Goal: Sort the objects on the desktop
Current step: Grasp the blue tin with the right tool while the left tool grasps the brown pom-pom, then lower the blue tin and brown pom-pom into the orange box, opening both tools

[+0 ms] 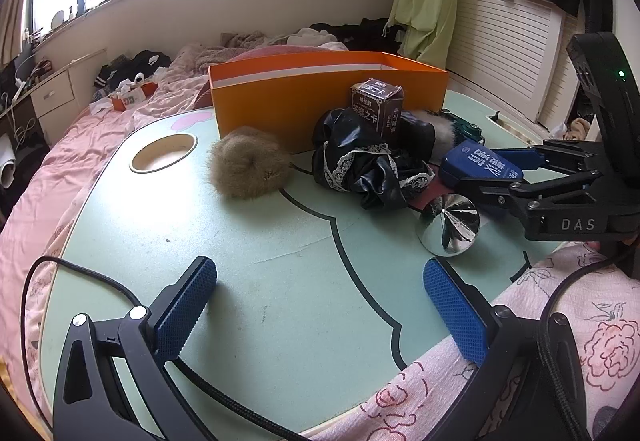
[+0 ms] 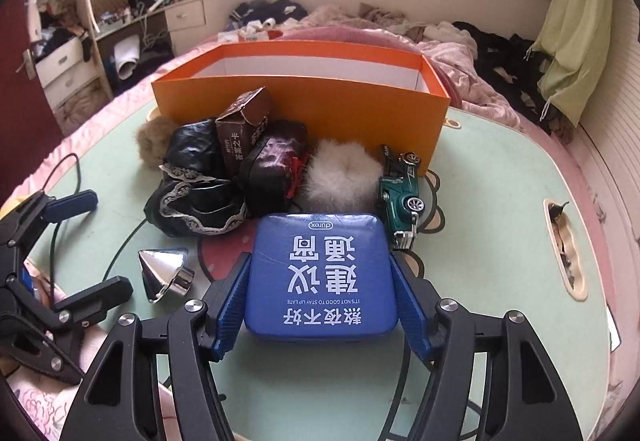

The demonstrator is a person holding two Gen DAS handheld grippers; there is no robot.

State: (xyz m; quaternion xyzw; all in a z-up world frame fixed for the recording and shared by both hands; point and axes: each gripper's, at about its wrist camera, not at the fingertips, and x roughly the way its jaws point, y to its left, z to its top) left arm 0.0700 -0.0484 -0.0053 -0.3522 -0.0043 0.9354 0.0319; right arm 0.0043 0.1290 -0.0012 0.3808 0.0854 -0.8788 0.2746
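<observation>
A blue tin [image 2: 320, 269] with white lettering lies on the pale green table [image 2: 480, 209], and my right gripper [image 2: 320, 267] is shut on it, one blue pad against each side. The left wrist view shows the same blue tin [image 1: 480, 163] between those fingers at the right. My left gripper [image 1: 320, 273] is open over bare table with nothing between its pads. Beyond the tin lie a silver cone [image 2: 162, 273], a black lace cloth [image 2: 196, 197], a brown card box [image 2: 242, 125], a white fur ball [image 2: 344, 171] and a green toy car [image 2: 400, 189].
An open orange box [image 2: 304, 101] stands behind the pile at the table's far side. A brown fur ball [image 1: 248, 167] lies left of the cloth, near a round cup hole [image 1: 164, 153]. A dark case [image 2: 272, 169] sits in the pile. A bed with pink sheets surrounds the table.
</observation>
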